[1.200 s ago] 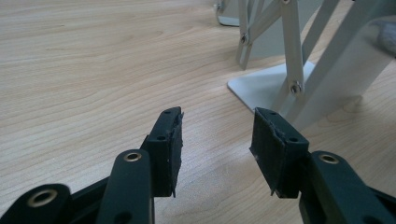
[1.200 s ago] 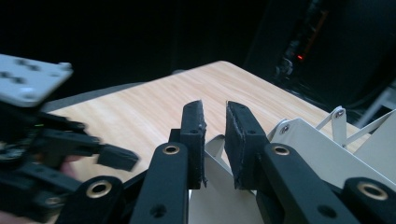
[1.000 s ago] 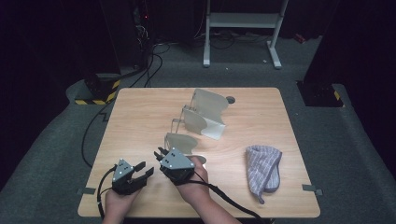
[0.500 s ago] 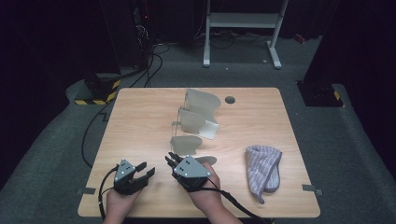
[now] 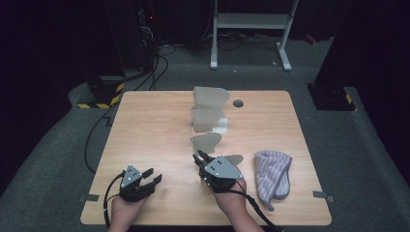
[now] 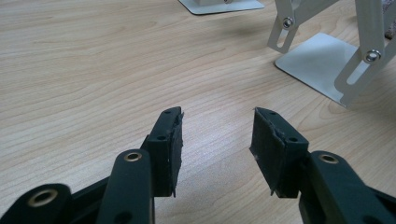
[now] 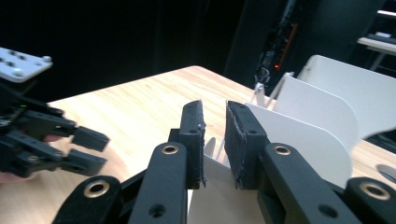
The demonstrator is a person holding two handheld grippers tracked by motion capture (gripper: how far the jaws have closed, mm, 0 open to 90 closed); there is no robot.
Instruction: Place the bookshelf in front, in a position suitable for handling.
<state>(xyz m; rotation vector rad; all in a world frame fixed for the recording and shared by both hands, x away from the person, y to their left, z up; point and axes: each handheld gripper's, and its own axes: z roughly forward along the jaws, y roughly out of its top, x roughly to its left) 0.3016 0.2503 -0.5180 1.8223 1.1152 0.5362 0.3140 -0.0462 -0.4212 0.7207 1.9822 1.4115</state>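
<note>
A folding rack of pale upright plates (image 5: 207,121) runs down the middle of the wooden table (image 5: 145,130), joined by thin link bars (image 6: 289,23). My right gripper (image 5: 199,155) sits at the rack's near end, just in front of the nearest plate (image 5: 206,141). In the right gripper view the right gripper (image 7: 215,116) has its jaws a narrow gap apart and they have just been opening. The plate (image 7: 303,140) stands behind them, and nothing is pinched. My left gripper (image 5: 153,175) rests near the front left, open (image 6: 217,126) over bare wood, with nothing between its fingers.
A striped grey cloth (image 5: 273,174) lies crumpled at the front right. A dark round hole (image 5: 237,103) marks the tabletop behind the rack. A flat base plate (image 6: 322,65) of the rack lies ahead of the left gripper. Cables and a white stand (image 5: 251,21) are on the floor beyond.
My right hand has slid to the right along the table's front, and the rack's near end has swung right with it, straightening the row. The left hand has stayed put.
</note>
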